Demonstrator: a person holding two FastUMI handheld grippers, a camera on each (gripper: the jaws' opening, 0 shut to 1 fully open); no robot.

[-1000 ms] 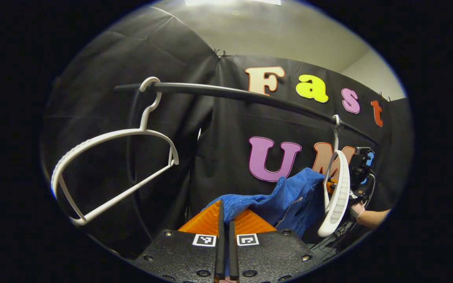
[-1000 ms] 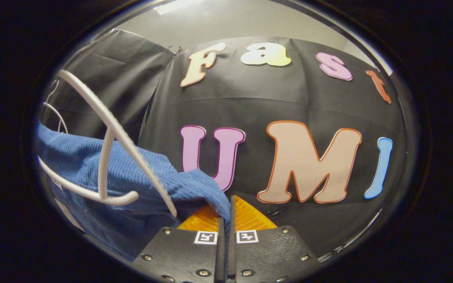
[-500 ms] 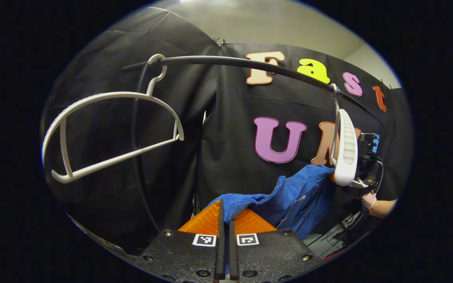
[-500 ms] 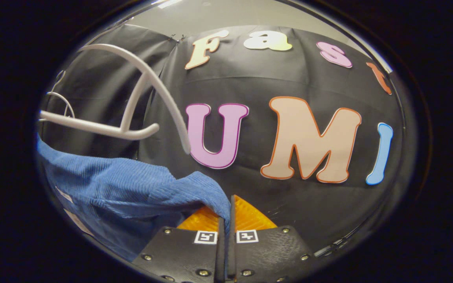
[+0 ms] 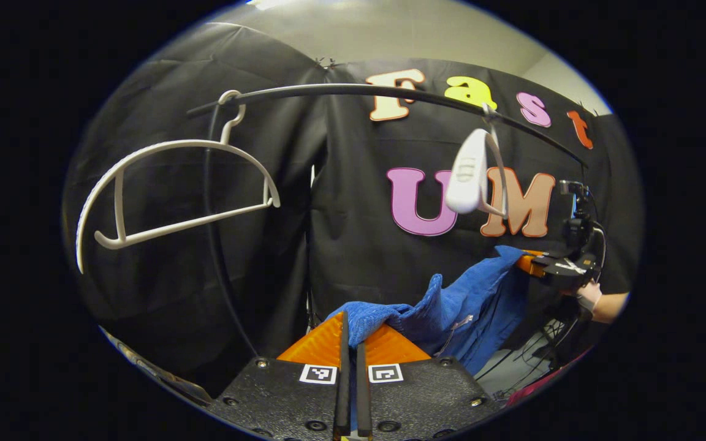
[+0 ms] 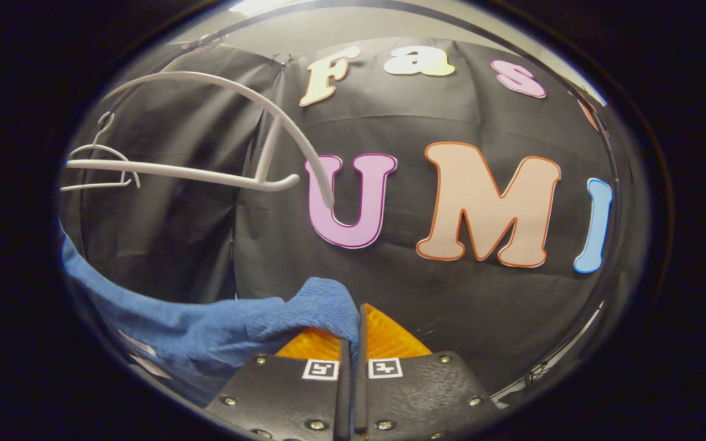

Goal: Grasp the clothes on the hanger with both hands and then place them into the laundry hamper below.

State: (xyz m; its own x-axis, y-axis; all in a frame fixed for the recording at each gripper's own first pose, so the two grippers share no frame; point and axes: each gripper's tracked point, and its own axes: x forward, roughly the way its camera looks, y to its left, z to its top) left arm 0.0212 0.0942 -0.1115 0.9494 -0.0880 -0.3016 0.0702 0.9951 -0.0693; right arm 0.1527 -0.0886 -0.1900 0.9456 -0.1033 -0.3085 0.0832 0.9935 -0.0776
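While your left gripper (image 5: 350,343) has its orange fingers (image 5: 319,343) pressed together, a fold of the blue garment (image 5: 451,306) is pinched between them right at the tips. From there, in the left gripper view, the cloth runs away to your right, sags in the middle, and rises to your right gripper (image 5: 543,264), which holds its far edge; your gloved hand (image 5: 592,298) is behind that gripper. In the right gripper view, your right gripper (image 6: 351,343) is likewise closed, with a rounded bunch of the garment (image 6: 218,324) caught between its fingers (image 6: 383,340) at the tips, the rest trailing off low to the left of that view. The garment hangs stretched between your two grippers, below both hangers and touching neither.

Farther back, in the left gripper view, the near hanger (image 5: 175,190) is bare and hooked on the black rail (image 5: 353,92). The second hanger (image 5: 469,174), seen nearly edge-on, hangs from the same rail above the garment's right end, also bare. Behind everything is the booth's black wall (image 5: 353,245). Cables (image 5: 512,367) lie low beyond the garment.
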